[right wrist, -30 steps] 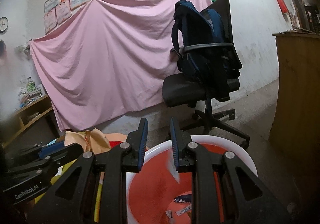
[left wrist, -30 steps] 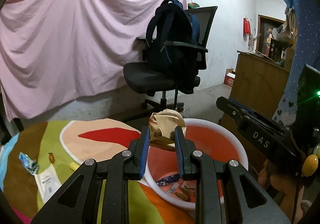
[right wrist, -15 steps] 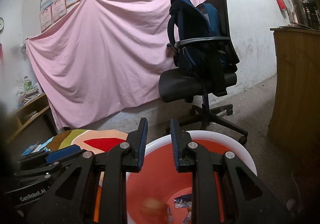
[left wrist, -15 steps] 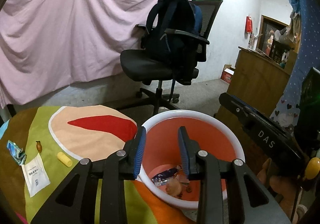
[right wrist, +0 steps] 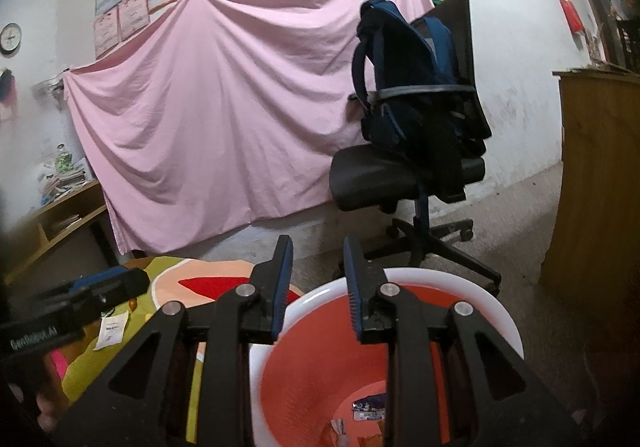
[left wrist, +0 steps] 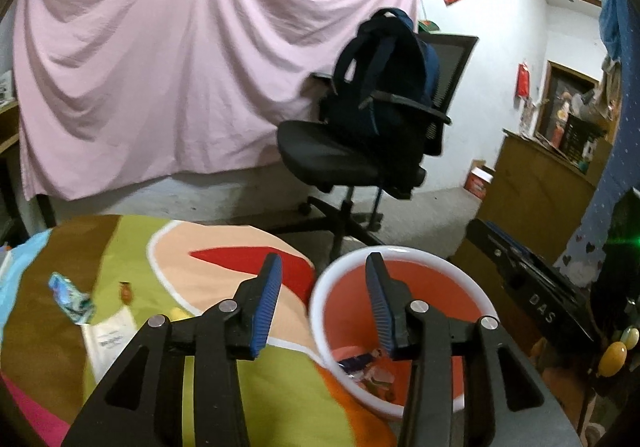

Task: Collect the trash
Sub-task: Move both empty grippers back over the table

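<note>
A white bin with an orange inside [left wrist: 436, 287] stands beside the colourful table; several wrappers lie at its bottom [left wrist: 368, 365]. My left gripper [left wrist: 324, 305] is open and empty, over the bin's left rim. On the table to its left lie a blue wrapper [left wrist: 70, 297], a white sachet [left wrist: 110, 339], a small brown piece [left wrist: 126, 291] and a yellow bit [left wrist: 180, 313]. My right gripper [right wrist: 316, 287] is open and empty above the bin [right wrist: 492, 323]. The left gripper's body [right wrist: 68, 307] and the white sachet [right wrist: 112, 331] show at that view's left.
A black office chair [left wrist: 352, 155] with a dark blue backpack [left wrist: 384, 71] stands behind the bin. A pink sheet [left wrist: 180, 67] hangs on the wall. A wooden cabinet [left wrist: 536, 187] is at the right. A wooden shelf [right wrist: 60, 219] is at the far left.
My left gripper opened and let the crumpled brown paper fall into the bin. It then opened wider and shifted left, towards the table. The right gripper stayed over the bin.
</note>
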Demonstrator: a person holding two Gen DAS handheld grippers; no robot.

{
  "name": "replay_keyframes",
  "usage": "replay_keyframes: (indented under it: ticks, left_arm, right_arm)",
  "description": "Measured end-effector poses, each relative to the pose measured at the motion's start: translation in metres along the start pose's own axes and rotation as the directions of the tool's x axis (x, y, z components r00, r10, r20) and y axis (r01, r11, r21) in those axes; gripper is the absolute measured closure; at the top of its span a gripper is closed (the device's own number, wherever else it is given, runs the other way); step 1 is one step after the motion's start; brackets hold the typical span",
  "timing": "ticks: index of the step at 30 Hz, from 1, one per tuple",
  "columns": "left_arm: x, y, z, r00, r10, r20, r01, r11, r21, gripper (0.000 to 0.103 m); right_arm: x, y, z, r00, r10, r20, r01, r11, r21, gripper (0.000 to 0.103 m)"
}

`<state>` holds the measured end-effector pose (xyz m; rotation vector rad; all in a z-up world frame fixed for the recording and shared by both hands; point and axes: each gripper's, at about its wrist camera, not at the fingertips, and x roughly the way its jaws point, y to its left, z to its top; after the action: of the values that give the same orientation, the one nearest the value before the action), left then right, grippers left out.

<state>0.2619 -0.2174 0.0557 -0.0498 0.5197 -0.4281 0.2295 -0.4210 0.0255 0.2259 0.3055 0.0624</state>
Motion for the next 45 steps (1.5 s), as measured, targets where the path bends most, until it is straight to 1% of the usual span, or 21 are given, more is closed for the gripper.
replay_keyframes:
  ticks: [1,2,3,4,5,7,8,9,10,11,12,14,16,18,26,30,33,36,40,43,45]
  left_arm:
    - [-0.005,0.005,0.001,1.0,0.012,0.011,-0.012,1.0,-0.006,0.061]
    - [-0.009,0.009,0.001,0.999,0.023,0.023,-0.023,1.0,-0.014,0.054]
    - [-0.015,0.014,0.001,0.999,0.037,0.039,-0.036,0.999,-0.022,0.051]
    - [-0.021,0.019,0.001,0.997,0.052,0.058,-0.05,0.998,-0.033,0.049]
    - [-0.025,0.023,0.001,0.996,0.06,0.072,-0.057,0.998,-0.041,0.049]
    - [-0.034,0.033,0.001,0.993,0.079,0.091,-0.074,0.996,-0.053,0.048]
    - [-0.039,0.038,0.0,0.991,0.092,0.1,-0.086,0.995,-0.059,0.045]
    - [-0.043,0.041,0.0,0.989,0.1,0.109,-0.094,0.994,-0.063,0.042]
    - [-0.048,0.046,-0.001,0.986,0.111,0.121,-0.103,0.992,-0.069,0.035]
    - [-0.053,0.05,-0.003,0.983,0.123,0.134,-0.114,0.991,-0.073,0.026]
    - [-0.057,0.054,-0.004,0.98,0.134,0.146,-0.123,0.989,-0.077,0.021]
    - [-0.069,0.063,-0.008,0.97,0.161,0.182,-0.147,0.985,-0.089,0.008]
    - [-0.077,0.071,-0.012,0.959,0.187,0.214,-0.168,0.98,-0.102,0.003]
    - [-0.088,0.08,-0.017,0.945,0.213,0.246,-0.189,0.975,-0.117,0.002]
    - [-0.116,0.109,-0.031,0.905,0.304,0.297,-0.272,0.951,-0.145,0.002]
    - [-0.126,0.122,-0.038,0.887,0.34,0.312,-0.307,0.94,-0.15,0.002]
    - [-0.131,0.133,-0.042,0.874,0.367,0.319,-0.335,0.93,-0.153,0.002]
    - [-0.133,0.144,-0.047,0.864,0.388,0.32,-0.354,0.921,-0.162,0.002]
    - [-0.132,0.159,-0.052,0.856,0.411,0.313,-0.375,0.911,-0.172,0.002]
    - [-0.127,0.17,-0.053,0.863,0.414,0.289,-0.378,0.909,-0.175,0.002]
    - [-0.123,0.177,-0.053,0.869,0.417,0.266,-0.384,0.908,-0.169,0.002]
  right_arm:
    - [-0.001,0.003,0.001,1.0,0.004,0.008,-0.004,1.0,-0.005,0.043]
    - [-0.002,0.005,0.001,1.0,0.008,0.017,-0.008,1.0,-0.01,0.036]
    - [-0.003,0.008,0.002,1.0,0.013,0.027,-0.012,1.0,-0.014,0.031]
    - [-0.003,0.01,0.003,0.999,0.015,0.033,-0.015,1.0,-0.014,0.023]
    - [-0.005,0.013,0.003,0.999,0.019,0.042,-0.019,1.0,-0.015,0.017]
    - [-0.006,0.019,0.004,0.998,0.032,0.059,-0.03,0.999,-0.019,0.012]
    - [-0.007,0.022,0.004,0.997,0.036,0.067,-0.035,0.999,-0.024,0.007]
    - [-0.009,0.026,0.004,0.996,0.041,0.083,-0.038,0.999,-0.03,0.005]
    - [-0.011,0.029,0.004,0.995,0.044,0.093,-0.041,0.999,-0.032,0.001]
    - [-0.013,0.031,0.004,0.993,0.05,0.108,-0.047,0.998,-0.034,0.0]
    - [-0.015,0.034,0.004,0.991,0.057,0.125,-0.053,0.998,-0.037,0.0]
    - [-0.019,0.041,0.004,0.985,0.063,0.16,-0.056,0.997,-0.045,0.0]
    - [-0.022,0.047,0.002,0.979,0.065,0.191,-0.056,0.997,-0.053,0.0]
    - [-0.025,0.055,0.002,0.972,0.087,0.217,-0.075,0.995,-0.064,0.0]
    - [-0.035,0.089,-0.002,0.935,0.19,0.299,-0.156,0.979,-0.135,0.0]
    - [-0.031,0.109,-0.005,0.924,0.234,0.304,-0.189,0.967,-0.171,0.0]
    - [-0.027,0.122,-0.009,0.92,0.26,0.294,-0.208,0.958,-0.197,0.0]
    - [-0.02,0.138,-0.014,0.919,0.282,0.277,-0.222,0.948,-0.229,0.0]
    - [-0.009,0.154,-0.019,0.917,0.31,0.251,-0.246,0.935,-0.255,0.0]
    - [0.0,0.167,-0.023,0.92,0.327,0.215,-0.263,0.923,-0.281,0.0]
    - [0.011,0.177,-0.028,0.924,0.343,0.168,-0.284,0.911,-0.299,0.0]
